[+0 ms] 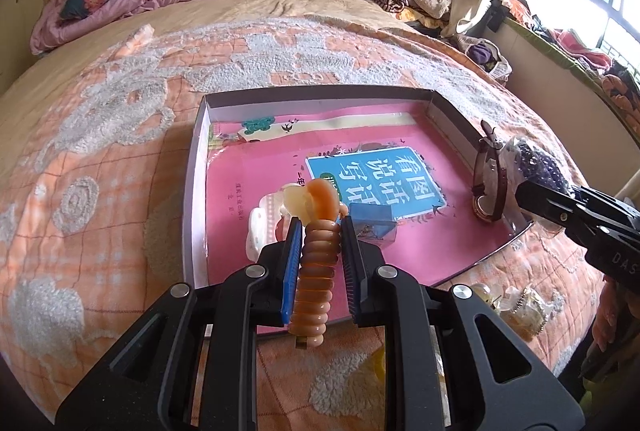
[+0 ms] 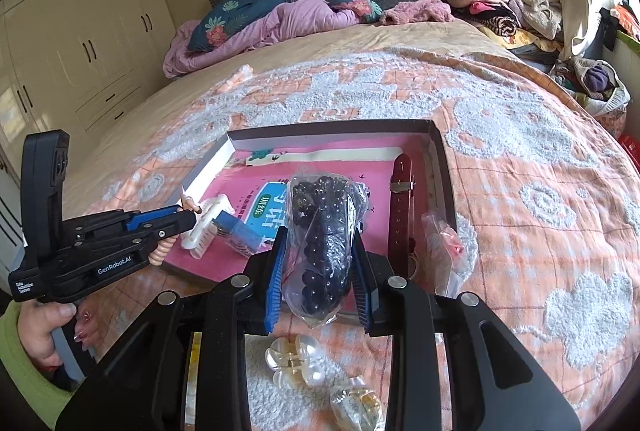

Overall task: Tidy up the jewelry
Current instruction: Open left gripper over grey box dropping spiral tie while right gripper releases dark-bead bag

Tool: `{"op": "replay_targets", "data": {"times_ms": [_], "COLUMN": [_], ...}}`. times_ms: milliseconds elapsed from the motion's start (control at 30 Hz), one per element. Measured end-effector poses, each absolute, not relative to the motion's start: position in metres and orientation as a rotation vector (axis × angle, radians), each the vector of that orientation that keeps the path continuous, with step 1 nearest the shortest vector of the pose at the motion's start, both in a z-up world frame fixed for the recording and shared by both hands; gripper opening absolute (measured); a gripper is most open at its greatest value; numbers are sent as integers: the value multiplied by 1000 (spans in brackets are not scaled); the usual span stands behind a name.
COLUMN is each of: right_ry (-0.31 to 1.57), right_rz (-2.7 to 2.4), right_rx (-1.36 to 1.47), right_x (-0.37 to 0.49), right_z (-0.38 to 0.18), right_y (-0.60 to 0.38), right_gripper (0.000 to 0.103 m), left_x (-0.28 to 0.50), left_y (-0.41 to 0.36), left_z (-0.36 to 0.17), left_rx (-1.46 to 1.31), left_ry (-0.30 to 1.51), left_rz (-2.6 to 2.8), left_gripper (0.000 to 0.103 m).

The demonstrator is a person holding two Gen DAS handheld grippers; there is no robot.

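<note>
Amber coil and dark beads being held over a shallow box (image 1: 196, 167) on the bed.

At the left, the left gripper (image 1: 320, 231) is clamping an amber spiral hair tie (image 1: 316, 271) upright above the box's near left corner, beside a white hair claw (image 2: 206, 227) and a small blue case (image 2: 236, 227) lying inside on a pink book (image 1: 280, 167). Further right, the right gripper (image 2: 320, 251) is squeezing a clear bag of dark beads (image 2: 324, 231) over the box's near edge. A brown watch strap (image 2: 402, 199) is lying along the box's right wall. Outside, a pink-filled bag (image 2: 442, 243) and pearly clips (image 2: 296, 363) are sitting on the orange blanket (image 2: 520, 151).
</note>
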State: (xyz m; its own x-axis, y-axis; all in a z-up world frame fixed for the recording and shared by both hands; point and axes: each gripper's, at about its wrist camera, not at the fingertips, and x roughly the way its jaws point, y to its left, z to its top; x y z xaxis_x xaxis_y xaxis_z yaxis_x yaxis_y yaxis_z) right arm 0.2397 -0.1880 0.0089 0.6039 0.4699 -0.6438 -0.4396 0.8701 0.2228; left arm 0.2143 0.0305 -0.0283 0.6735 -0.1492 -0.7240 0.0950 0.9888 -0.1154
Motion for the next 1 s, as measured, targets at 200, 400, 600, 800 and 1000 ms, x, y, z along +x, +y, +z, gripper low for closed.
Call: {"op": "replay_targets", "data": {"times_ms": [200, 400, 600, 800, 1000], "right_ry": [782, 800, 824, 836, 863], "right_rz": [522, 515, 516, 524, 528], "right_rx": [31, 21, 15, 16, 20], "right_x": [248, 255, 262, 265, 264], "right_z": [-2, -11, -19, -23, -28], "right_y": [-183, -178, -170, -166, -165], "right_gripper": [28, 28, 28, 30, 32], "left_x": [221, 224, 226, 227, 228], "left_y": [27, 20, 14, 13, 12], "left_z": [-34, -35, -34, -34, -34], "left_rx": [-61, -52, -45, -45, -44], "left_ry": [832, 829, 825, 825, 825], "left_rz": [-138, -147, -163, -162, -162], "left_gripper": [13, 13, 13, 13, 13]}}
